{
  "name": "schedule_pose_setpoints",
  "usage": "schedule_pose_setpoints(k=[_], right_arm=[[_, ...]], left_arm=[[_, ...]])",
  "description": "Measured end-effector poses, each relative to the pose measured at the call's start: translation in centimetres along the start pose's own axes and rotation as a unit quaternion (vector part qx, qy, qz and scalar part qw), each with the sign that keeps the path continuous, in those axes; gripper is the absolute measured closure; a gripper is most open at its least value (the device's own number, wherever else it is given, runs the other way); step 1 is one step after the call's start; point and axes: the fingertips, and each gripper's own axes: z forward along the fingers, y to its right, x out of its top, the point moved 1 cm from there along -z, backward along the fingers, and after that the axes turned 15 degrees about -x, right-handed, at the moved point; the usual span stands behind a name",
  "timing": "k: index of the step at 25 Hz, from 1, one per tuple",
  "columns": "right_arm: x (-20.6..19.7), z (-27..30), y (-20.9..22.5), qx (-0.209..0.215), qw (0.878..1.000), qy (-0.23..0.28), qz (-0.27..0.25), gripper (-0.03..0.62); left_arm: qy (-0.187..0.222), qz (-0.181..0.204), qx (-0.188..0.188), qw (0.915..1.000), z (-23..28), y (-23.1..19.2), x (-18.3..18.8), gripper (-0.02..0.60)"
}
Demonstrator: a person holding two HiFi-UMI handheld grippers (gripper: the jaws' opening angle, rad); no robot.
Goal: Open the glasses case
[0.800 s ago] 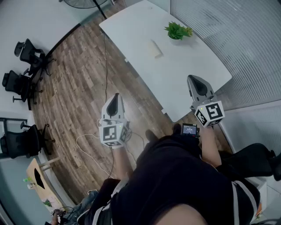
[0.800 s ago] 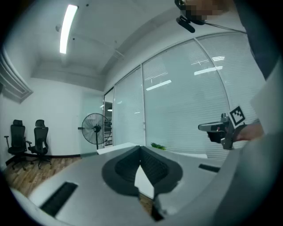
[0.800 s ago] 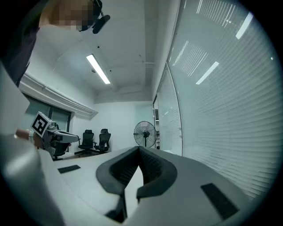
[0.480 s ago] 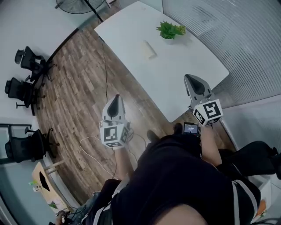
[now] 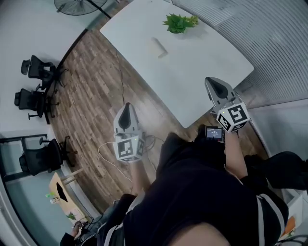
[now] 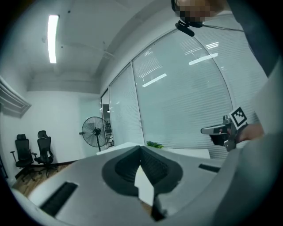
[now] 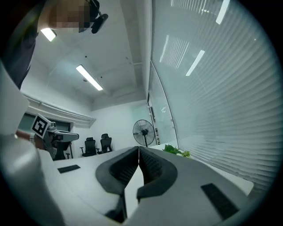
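Note:
The glasses case, a pale oblong, lies on the white table far ahead of both grippers. My left gripper hangs over the wooden floor, left of the table's near corner; its jaws are shut and hold nothing. My right gripper is held above the table's near right edge, also shut and empty. In the left gripper view the jaw tips meet, and the right gripper shows off to the side. In the right gripper view the jaws are closed together. Neither gripper view shows the case.
A green potted plant stands at the table's far end. A floor fan and office chairs line the left wall. A white cable trails on the floor. A blinds-covered glass wall runs along the right.
The table, case and plant have slid up and a little left in the head view. The right gripper has shifted slightly up and right. Both grippers stay shut and empty.

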Motion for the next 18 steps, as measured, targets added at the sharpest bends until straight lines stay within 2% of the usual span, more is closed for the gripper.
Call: schedule_pose_setpoints(k=[2, 6, 9, 13, 18], right_arm=[[-1.2, 0.4, 0.7, -0.001, 1.000, -0.005, 0.013, 0.579], [-2.0, 1.4, 1.0, 0.024, 0.999, -0.004, 0.034, 0.579], [-2.4, 2.2, 0.5, 0.008, 1.000, -0.022, -0.003, 0.579], [-2.5, 5.2, -1.0, -0.003, 0.998, -0.035, -0.048, 0.579], [0.3, 9.4, -2.1, -0.018, 0.994, -0.049, -0.092, 0.579]], left_arm=[[-0.015, -0.011, -0.001, 0.9998, 0.5, -0.3, -1.4, 0.581], [-0.033, -0.034, -0.008, 0.9988, 1.7, -1.1, -4.0, 0.583], [-0.020, -0.040, -0.032, 0.9985, 3.1, -2.3, -4.8, 0.581], [-0.002, -0.082, -0.058, 0.9949, 6.8, -5.5, -7.3, 0.581], [-0.009, -0.097, -0.133, 0.9864, 11.4, -8.7, -7.2, 0.581]])
